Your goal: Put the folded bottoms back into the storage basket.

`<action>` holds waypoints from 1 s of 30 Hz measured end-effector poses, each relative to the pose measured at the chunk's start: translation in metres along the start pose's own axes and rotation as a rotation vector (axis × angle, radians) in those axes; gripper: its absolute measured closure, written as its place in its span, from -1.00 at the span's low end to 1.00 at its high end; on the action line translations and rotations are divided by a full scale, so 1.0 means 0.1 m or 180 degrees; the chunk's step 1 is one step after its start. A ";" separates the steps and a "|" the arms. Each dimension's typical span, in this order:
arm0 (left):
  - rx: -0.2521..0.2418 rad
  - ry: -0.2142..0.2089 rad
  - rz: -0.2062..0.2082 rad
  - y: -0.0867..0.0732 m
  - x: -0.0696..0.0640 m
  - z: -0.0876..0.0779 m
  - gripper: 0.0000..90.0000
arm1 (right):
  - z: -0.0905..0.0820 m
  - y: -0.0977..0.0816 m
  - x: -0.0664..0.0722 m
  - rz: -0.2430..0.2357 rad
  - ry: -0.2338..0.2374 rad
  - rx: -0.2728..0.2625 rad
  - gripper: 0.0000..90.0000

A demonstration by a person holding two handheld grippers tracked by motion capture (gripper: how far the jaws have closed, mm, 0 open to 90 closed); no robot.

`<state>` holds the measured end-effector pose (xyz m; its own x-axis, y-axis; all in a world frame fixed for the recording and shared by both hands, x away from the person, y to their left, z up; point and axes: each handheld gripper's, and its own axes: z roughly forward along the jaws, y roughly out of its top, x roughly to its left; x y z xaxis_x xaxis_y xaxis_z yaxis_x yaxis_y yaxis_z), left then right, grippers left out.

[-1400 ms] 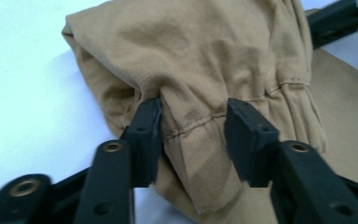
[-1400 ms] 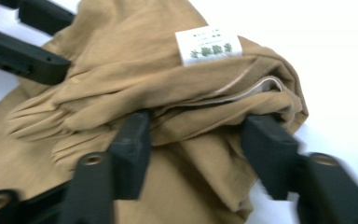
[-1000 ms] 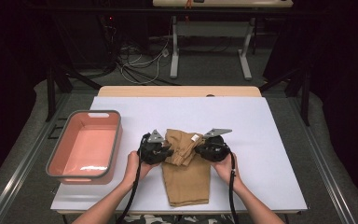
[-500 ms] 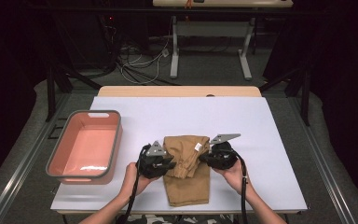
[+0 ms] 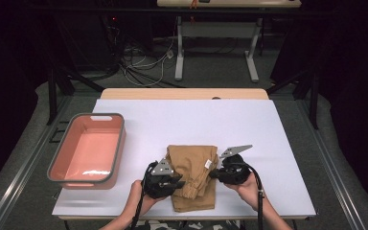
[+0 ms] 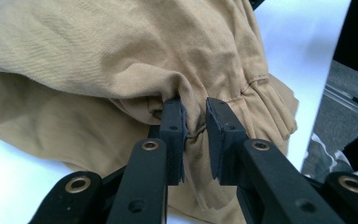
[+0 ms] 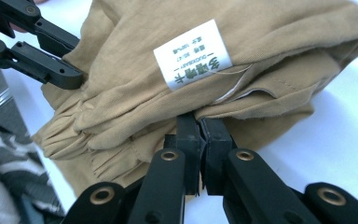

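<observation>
A tan folded garment (image 5: 191, 175) lies on the white table (image 5: 230, 124) near its front edge. My left gripper (image 5: 178, 183) grips the garment's left side, its jaws shut on a gathered fold of tan cloth (image 6: 121, 60). My right gripper (image 5: 212, 174) holds the right side, its jaws pinched on the garment's edge (image 7: 261, 100) just below a white care label (image 7: 192, 55). In the right gripper view the left gripper (image 7: 77, 79) shows at the upper left, pressed into the cloth.
A salmon-pink tray (image 5: 120, 143) with a grey rim stands at the table's left. The table's front edge runs just below both hands. Cables and table legs (image 5: 179, 52) lie on the floor beyond the far edge.
Both grippers have drawn toward the table's front edge, pulling the upper part of the garment down over its lower part. The garment now looks shorter and folded.
</observation>
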<state>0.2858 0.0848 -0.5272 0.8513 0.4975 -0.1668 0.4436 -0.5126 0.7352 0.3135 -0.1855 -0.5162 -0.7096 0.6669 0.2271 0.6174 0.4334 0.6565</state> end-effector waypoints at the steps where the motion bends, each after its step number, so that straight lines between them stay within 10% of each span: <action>1: 0.0014 -0.0039 -0.0007 0.00 -0.01 0.00 0.73 | -0.01 -0.01 0.00 0.0031 0.0034 -0.0002 0.96; 7: 0.0158 -0.0049 -0.0001 -0.07 -0.04 0.05 0.72 | 0.04 -0.10 0.00 0.0072 0.0063 0.0216 0.93; 12: 0.0236 -0.0012 -0.0002 -0.05 0.01 0.01 0.39 | 0.07 -0.14 -0.07 -0.0017 -0.0119 0.0260 0.45; 19: 0.0090 0.0217 -0.0114 0.01 0.13 -0.15 -0.29 | -0.03 -0.14 -0.18 0.0029 -0.0195 0.0034 -0.24; 30: 0.0211 0.0495 -0.0417 0.08 0.55 0.10 -0.75 | 0.02 -0.09 -0.19 0.0038 -0.0196 -0.0148 -0.56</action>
<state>0.3388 0.1010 -0.5376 0.7339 0.6623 -0.1508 0.5694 -0.4787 0.6683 0.3218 -0.2011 -0.5280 -0.6792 0.7086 0.1914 0.6084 0.3976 0.6869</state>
